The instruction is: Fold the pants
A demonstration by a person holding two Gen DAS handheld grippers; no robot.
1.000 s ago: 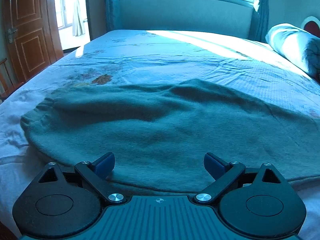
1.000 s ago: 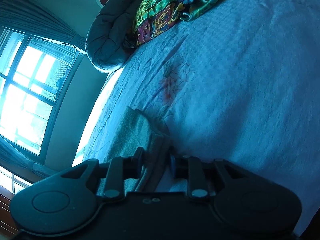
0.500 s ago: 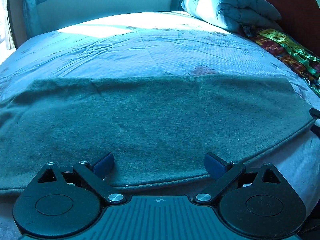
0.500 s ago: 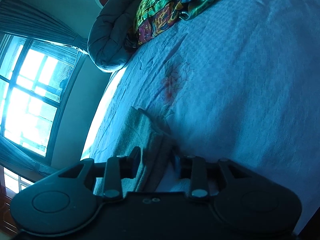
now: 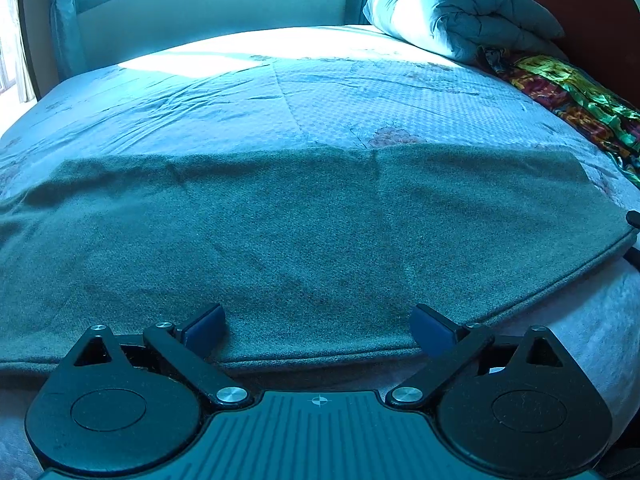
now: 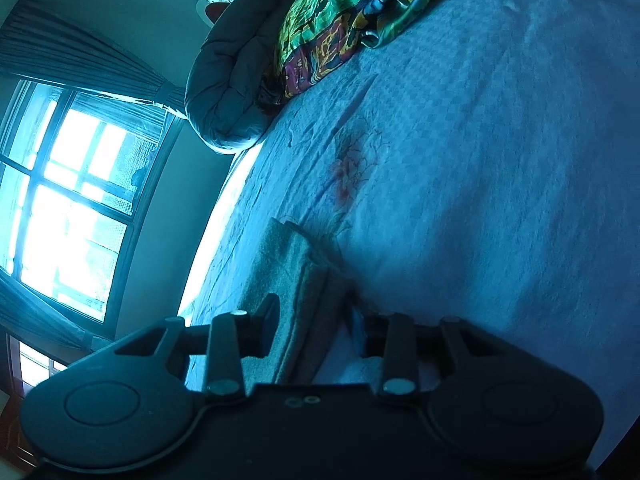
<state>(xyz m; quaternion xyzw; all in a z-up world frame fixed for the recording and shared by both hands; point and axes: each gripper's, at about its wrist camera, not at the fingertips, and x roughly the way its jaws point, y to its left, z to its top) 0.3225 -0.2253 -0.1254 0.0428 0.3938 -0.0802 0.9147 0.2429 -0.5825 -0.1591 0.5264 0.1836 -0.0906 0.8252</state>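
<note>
Dark green pants (image 5: 300, 232) lie flat across the pale blue bed sheet (image 5: 320, 92), folded lengthwise. My left gripper (image 5: 318, 326) hovers open over the near long edge of the pants, with nothing pinched between its blue pads. In the right wrist view, my right gripper (image 6: 316, 314) straddles the layered end of the pants (image 6: 296, 280). Its jaws stand a little apart, and the fabric runs loosely between them without being pressed. One of the right gripper's dark fingertips (image 5: 634, 216) shows at the far right edge of the left wrist view, by the pants' end.
A rolled grey duvet (image 5: 460, 16) and a colourful patterned cloth (image 5: 568, 92) lie at the head of the bed below a red headboard (image 5: 592, 8). A bright window with curtains (image 6: 68, 200) is beyond the far side. The bed's near edge runs just under my left gripper.
The left view swept right along the pants, from the cuffed leg end towards the other end, then settled. The right gripper's jaws widened slightly around the pants' edge.
</note>
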